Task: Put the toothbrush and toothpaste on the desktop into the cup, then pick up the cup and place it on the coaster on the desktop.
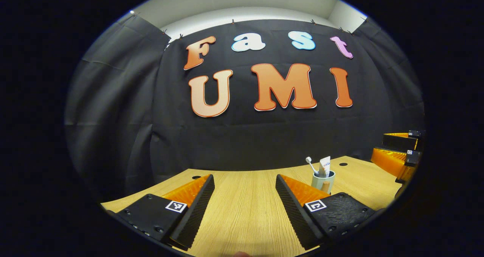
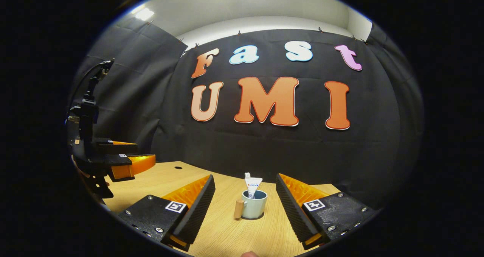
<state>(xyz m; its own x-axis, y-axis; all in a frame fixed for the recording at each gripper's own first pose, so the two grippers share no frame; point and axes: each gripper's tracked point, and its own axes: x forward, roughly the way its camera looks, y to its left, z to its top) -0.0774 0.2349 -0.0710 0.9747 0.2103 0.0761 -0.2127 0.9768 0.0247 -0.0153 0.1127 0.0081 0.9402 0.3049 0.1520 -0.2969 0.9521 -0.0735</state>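
A pale cup [image 1: 323, 182] with a wooden handle [image 2: 239, 208] stands upright on the wooden desk [image 1: 245, 211]. A white toothbrush [image 1: 311, 163] and a toothpaste tube [image 1: 325, 163] stick up out of it. In the right gripper view the cup [image 2: 255, 206] stands just ahead, in line with the gap of my open right gripper [image 2: 245, 178], and no finger touches it. A thin dark rim shows under its base; I cannot tell whether that is the coaster. My left gripper [image 1: 245, 177] is open over bare desk, with the cup ahead to its right.
The right gripper [image 1: 397, 154] shows at the far right in the left gripper view. The left gripper [image 2: 124, 159] with its black handle hangs at the left in the right gripper view. Small round holes [image 1: 343, 164] [image 2: 177, 167] mark the desk near the black cloth wall.
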